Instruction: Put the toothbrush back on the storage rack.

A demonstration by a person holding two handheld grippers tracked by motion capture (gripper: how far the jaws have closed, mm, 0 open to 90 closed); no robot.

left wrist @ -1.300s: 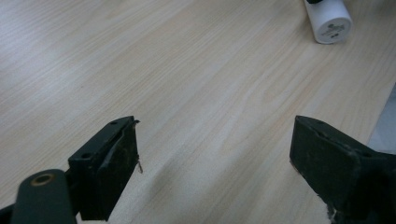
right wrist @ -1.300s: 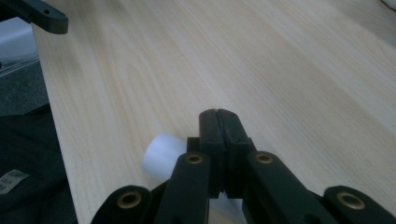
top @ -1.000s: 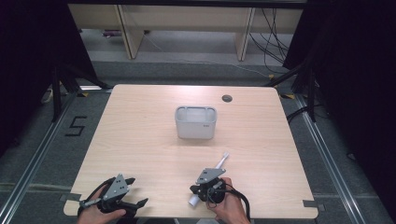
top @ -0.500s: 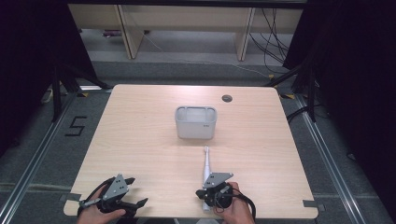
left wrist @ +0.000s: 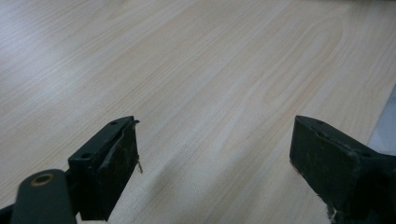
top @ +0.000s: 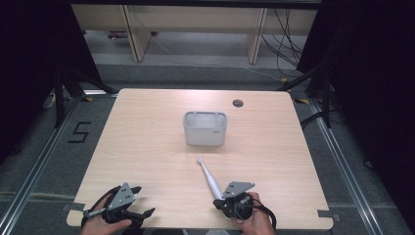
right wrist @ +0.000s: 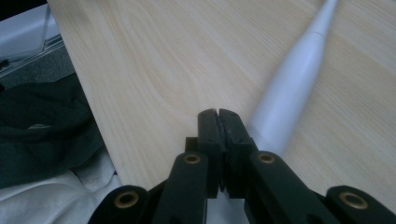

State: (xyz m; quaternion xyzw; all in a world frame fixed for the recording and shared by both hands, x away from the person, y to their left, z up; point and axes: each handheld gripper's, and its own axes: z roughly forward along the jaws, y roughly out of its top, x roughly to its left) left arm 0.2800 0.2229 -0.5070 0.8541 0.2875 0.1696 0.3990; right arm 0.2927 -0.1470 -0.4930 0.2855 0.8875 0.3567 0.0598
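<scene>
A white electric toothbrush [top: 208,178] lies flat on the wooden table [top: 147,132], its head pointing away and slightly left. My right gripper [top: 219,202] sits at the handle's near end by the front edge. In the right gripper view its jaws [right wrist: 218,116] are pressed together with nothing between them, and the toothbrush handle [right wrist: 294,84] runs along their right side. My left gripper [top: 143,200] rests at the front left corner. In the left gripper view its jaws [left wrist: 215,144] stand wide apart over bare wood.
A pale grey rectangular container [top: 205,129] stands upright in the middle of the table, beyond the brush head. A round cable hole [top: 238,103] is at the back right. Dark cloth [right wrist: 42,126] hangs off the table edge beside the right gripper.
The right gripper has slid to the right along the front edge. The toothbrush has swung from pointing away-right to pointing away-left. The left gripper has kept still.
</scene>
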